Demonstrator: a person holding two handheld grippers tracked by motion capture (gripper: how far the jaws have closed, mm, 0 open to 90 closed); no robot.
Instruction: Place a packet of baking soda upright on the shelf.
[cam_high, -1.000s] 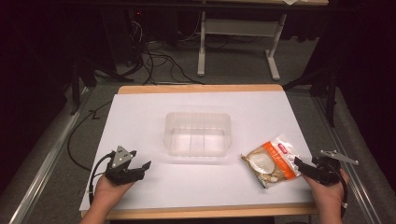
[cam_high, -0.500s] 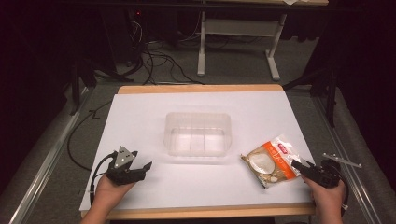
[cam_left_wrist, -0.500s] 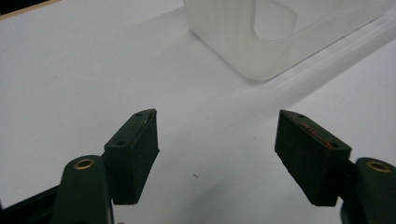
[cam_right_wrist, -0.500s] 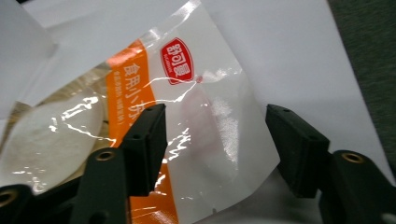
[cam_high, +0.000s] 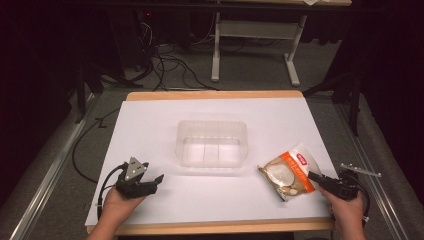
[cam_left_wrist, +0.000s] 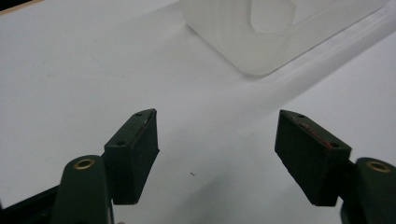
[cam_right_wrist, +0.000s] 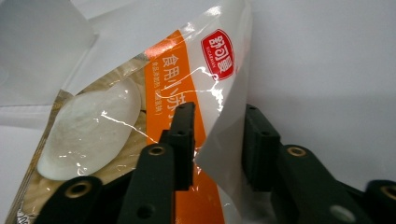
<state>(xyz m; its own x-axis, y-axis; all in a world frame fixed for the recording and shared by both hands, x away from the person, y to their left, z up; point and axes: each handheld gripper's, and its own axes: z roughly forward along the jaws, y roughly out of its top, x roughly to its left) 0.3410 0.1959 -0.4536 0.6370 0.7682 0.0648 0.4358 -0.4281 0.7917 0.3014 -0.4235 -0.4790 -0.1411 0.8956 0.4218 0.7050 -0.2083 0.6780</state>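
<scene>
Between right hand-held gripper (cam_right_wrist: 215, 144) jaws, packet (cam_right_wrist: 154, 116) edge

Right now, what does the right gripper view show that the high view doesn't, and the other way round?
Right gripper view: the red logo and print on the packet, whose clear edge lies between the jaws of the right hand-held gripper. Those jaws have just been closing and do not seem to pinch it yet. High view: the left hand-held gripper resting on the table, plus floor cables. Both: the packet and the clear container.
</scene>
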